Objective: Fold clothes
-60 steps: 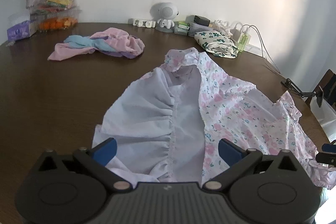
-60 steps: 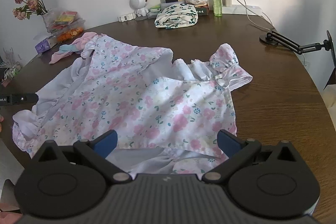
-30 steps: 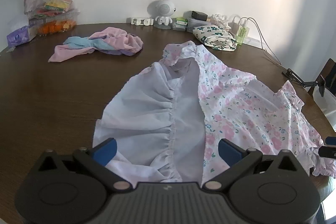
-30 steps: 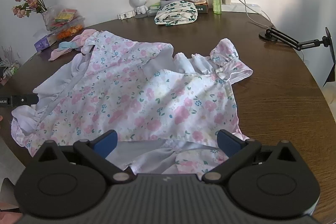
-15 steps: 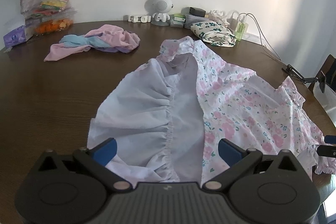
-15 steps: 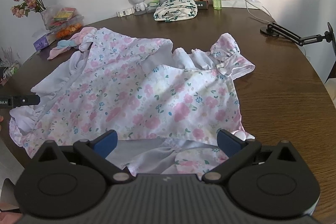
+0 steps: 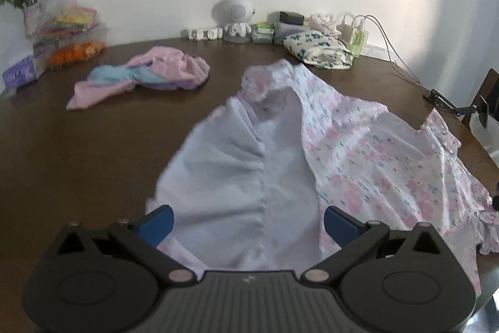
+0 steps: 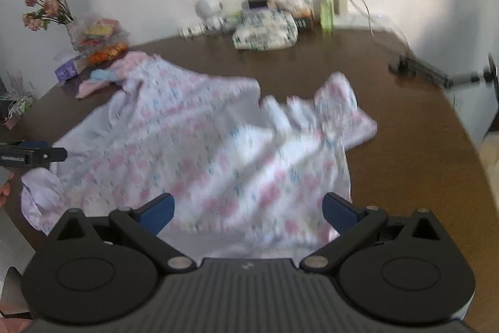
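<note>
- My left gripper (image 7: 248, 219) stands with its blue-padded jaws spread wide and nothing between them, low over the near hem of the pink-flowered white cotton dress (image 7: 368, 152).
- My right gripper (image 8: 246, 213) has its jaws spread equally wide, also empty, over the opposite hem.
- The dress lies spread on the round dark wooden table (image 7: 87, 145), part of its plain white lining (image 7: 224, 170) turned up on the left side, a ruffled sleeve (image 8: 343, 111) out to the right.
- I judge the step to be arranging the dress for a fold. To do it well, I would take one layer of hem per gripper, close fully before lifting, and move both grippers together so the fabric stays taut.
- Farther off lie a crumpled pink-and-blue garment (image 7: 140, 77) and a folded green-flowered white bundle (image 7: 318, 50) near the wall.
- Against the views half a second ago, both cameras are now motion-blurred, the right one heavily. The dress shows bunched and rumpled near the sleeve where it lay flatter. Both grippers' jaws are as wide apart as before.
</note>
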Demonstrator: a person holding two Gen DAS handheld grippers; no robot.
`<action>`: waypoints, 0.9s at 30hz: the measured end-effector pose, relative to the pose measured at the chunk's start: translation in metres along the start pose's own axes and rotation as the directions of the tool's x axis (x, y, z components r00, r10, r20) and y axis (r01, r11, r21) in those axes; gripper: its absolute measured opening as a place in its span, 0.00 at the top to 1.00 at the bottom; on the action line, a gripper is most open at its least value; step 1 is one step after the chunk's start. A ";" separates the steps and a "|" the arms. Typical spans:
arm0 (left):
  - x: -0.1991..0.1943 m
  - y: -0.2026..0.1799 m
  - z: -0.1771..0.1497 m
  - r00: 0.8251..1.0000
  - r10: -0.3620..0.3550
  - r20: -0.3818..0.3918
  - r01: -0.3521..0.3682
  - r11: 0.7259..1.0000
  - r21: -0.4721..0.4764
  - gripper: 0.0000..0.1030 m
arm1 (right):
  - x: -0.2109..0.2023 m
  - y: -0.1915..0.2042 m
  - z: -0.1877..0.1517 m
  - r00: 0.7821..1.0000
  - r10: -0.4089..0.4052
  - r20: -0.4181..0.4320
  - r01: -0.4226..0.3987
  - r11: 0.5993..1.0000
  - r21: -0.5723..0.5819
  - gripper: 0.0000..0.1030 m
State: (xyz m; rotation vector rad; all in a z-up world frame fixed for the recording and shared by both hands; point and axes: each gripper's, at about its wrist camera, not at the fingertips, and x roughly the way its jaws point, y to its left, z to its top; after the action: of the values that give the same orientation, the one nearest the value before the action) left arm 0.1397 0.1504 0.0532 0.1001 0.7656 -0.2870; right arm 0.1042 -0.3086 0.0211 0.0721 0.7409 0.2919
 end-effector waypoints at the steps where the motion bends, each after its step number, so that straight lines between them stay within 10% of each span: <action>1: 0.001 0.000 0.005 1.000 0.005 0.004 -0.005 0.999 0.032 0.00 | -0.003 0.001 0.005 1.000 0.000 0.007 0.000 1.000 -0.009 0.00; 10: 0.063 -0.018 0.070 0.999 0.051 -0.003 -0.048 0.958 0.282 0.01 | 0.009 0.056 0.108 0.996 0.051 0.067 -0.033 0.970 -0.242 0.00; 22: 0.172 -0.016 0.118 0.998 -0.034 -0.052 0.056 0.861 0.505 0.18 | 0.184 0.112 0.162 0.985 -0.061 -0.161 -0.009 0.916 -0.400 0.00; 27: 0.190 -0.007 0.125 0.985 -0.149 -0.087 0.173 0.869 0.464 0.57 | 0.208 0.080 0.145 0.982 -0.035 -0.186 -0.023 0.953 -0.303 0.00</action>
State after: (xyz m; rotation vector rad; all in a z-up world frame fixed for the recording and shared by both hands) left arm 0.3512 0.0783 0.0108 0.5079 0.7409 -0.6314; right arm 0.3280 -0.1667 0.0053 -0.2535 0.8768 0.4084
